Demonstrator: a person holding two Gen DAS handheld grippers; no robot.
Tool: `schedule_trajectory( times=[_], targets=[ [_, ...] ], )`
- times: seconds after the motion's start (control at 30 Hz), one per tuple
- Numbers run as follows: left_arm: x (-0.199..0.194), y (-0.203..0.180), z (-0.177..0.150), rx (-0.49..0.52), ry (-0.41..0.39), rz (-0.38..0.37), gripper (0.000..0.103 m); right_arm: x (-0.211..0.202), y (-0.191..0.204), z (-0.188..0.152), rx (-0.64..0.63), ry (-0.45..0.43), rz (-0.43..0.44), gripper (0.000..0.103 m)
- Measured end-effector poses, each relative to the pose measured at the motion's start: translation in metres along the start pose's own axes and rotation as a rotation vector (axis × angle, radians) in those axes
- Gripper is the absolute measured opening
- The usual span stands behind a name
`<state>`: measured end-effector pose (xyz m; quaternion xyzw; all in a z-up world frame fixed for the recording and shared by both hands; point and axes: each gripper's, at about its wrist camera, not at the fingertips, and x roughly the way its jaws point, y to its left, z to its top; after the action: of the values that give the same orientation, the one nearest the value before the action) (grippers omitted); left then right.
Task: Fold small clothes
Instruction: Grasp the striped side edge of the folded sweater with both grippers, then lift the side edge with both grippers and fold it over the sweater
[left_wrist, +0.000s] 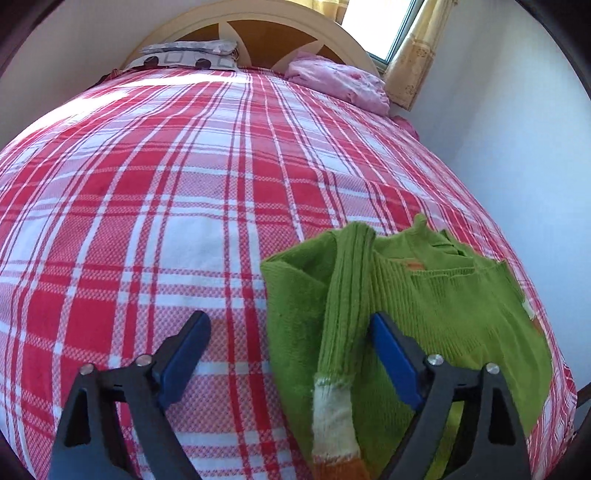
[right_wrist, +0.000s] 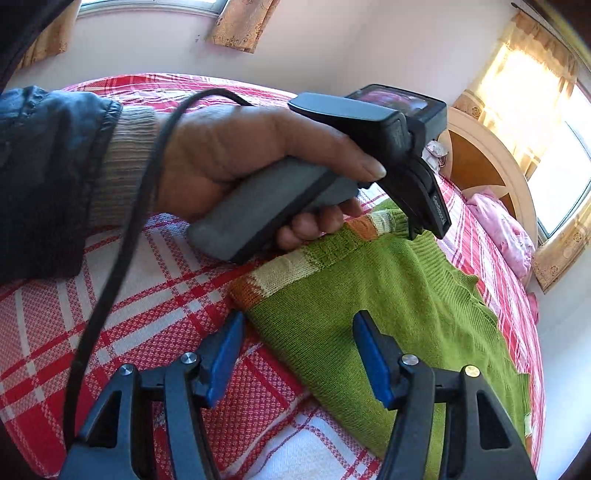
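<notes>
Between the blue pads of the left gripper (left_wrist: 286, 334), spread wide and pinching nothing, lies a ribbed sleeve (left_wrist: 345, 295) of the green knit sweater (left_wrist: 461, 306), its cuff banded white and orange. Close ahead of the right gripper (right_wrist: 297, 334), whose jaws also stand apart and empty, the sweater's striped hem corner rests flat on the red-and-white plaid bedspread (left_wrist: 184, 184). Beyond that, the person's left hand (right_wrist: 236, 155) grasps a grey handle. Farther off sit a crumpled pink cloth (left_wrist: 340, 85) and a curved wooden headboard (left_wrist: 280, 40).
</notes>
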<state>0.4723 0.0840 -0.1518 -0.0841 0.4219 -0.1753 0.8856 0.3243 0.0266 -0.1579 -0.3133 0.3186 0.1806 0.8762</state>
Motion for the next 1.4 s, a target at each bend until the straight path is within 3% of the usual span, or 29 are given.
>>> schedule_trajectory(
  times=[0.07,0.13,0.2,0.27,0.37,0.47,0.67,0.93,1.2,1.4],
  targets=[
    [0.001,0.003,-0.001,-0.006,-0.008,-0.034,0.063,0.0,0.001,0.001,-0.003,0.0,-0.004,0.061],
    [0.002,0.006,-0.003,-0.016,0.002,-0.076,0.036,0.0,0.004,0.002,-0.008,0.003,-0.008,0.059],
    [0.003,0.009,-0.003,-0.034,0.007,-0.101,0.031,0.0,0.005,0.004,-0.011,0.007,0.008,0.049],
    [0.003,0.013,-0.003,-0.063,0.005,-0.122,0.019,-0.001,0.006,0.005,-0.012,0.015,0.011,0.026],
    [0.002,0.023,-0.005,-0.118,0.009,-0.179,0.016,-0.003,0.006,0.006,-0.008,0.015,0.017,0.016],
    [0.002,0.027,-0.006,-0.146,0.019,-0.214,0.016,-0.008,-0.001,0.006,0.032,0.0,0.038,0.014],
    [0.003,0.031,-0.006,-0.179,0.028,-0.254,0.013,-0.02,-0.017,0.004,0.089,-0.036,0.079,0.012],
    [-0.006,0.037,-0.009,-0.294,0.053,-0.293,0.011,-0.035,-0.068,-0.015,0.271,-0.064,0.196,0.011],
    [-0.021,0.022,0.001,-0.369,0.026,-0.316,0.01,-0.049,-0.107,-0.029,0.408,-0.118,0.228,0.005],
    [-0.042,-0.015,0.018,-0.326,-0.019,-0.332,0.01,-0.061,-0.131,-0.04,0.491,-0.159,0.245,0.005]
  ],
)
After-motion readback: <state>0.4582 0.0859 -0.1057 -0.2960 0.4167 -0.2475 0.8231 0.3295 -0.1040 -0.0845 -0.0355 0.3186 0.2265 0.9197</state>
